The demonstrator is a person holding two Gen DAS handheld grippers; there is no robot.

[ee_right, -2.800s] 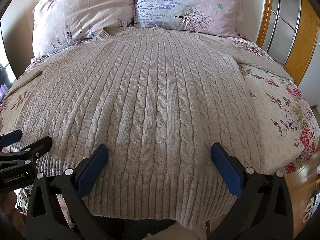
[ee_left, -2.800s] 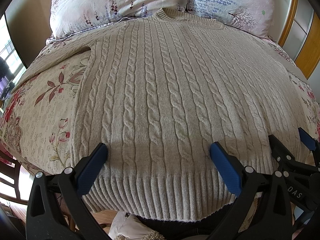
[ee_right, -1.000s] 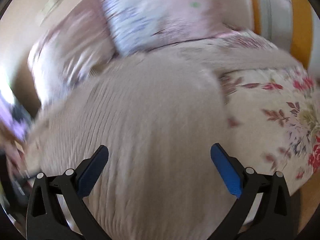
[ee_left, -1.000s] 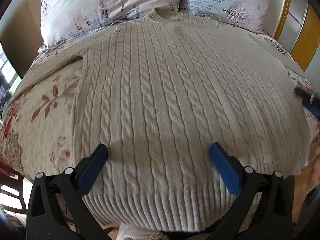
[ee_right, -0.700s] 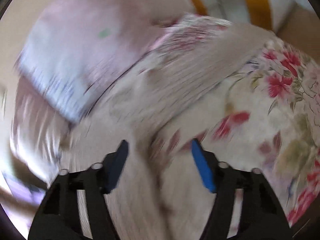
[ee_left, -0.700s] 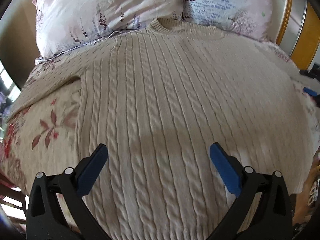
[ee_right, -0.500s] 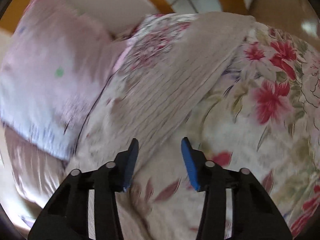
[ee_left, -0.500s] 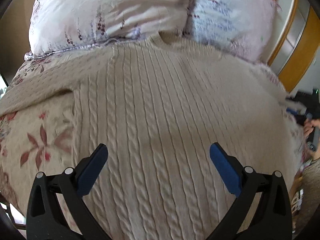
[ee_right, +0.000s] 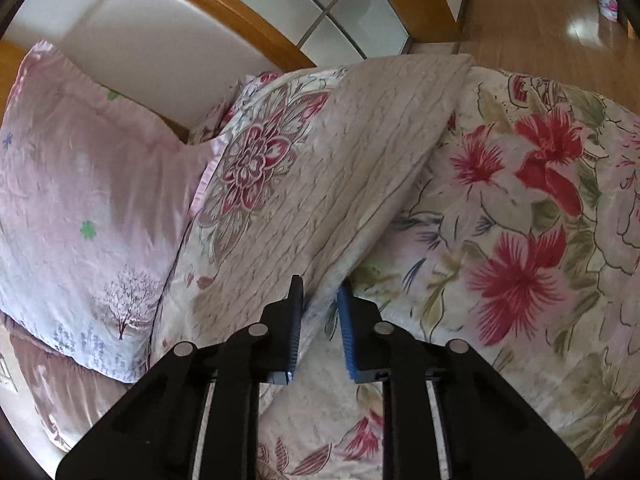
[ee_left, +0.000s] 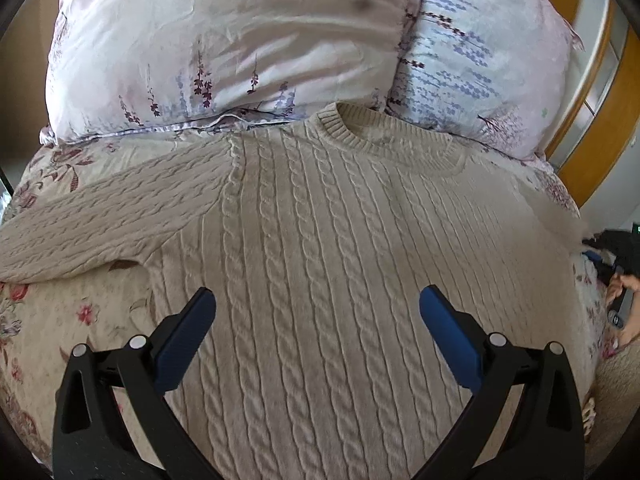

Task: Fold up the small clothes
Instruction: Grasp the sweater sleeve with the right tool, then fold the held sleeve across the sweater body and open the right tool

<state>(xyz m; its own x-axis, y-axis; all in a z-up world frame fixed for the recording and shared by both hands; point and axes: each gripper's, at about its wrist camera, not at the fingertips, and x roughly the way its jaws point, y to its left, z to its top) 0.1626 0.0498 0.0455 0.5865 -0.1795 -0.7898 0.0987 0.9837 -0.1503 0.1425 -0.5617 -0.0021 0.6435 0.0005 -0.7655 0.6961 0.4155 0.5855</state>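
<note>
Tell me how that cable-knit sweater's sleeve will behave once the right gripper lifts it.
Probably floppy: the sleeve lies limp, following the bedspread. The thick knit looks fairly heavy, so it may sag on either side of the right gripper. Its textured surface seems unlikely to slip; it may tug the sweater body.

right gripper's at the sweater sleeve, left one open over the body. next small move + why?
Probably close the right gripper fully on the sleeve edge, then lift it toward the sweater body. Its jaws are narrowed around the sleeve's lower edge, a gap still showing; the sleeve lies flat on the floral bedspread.
</note>
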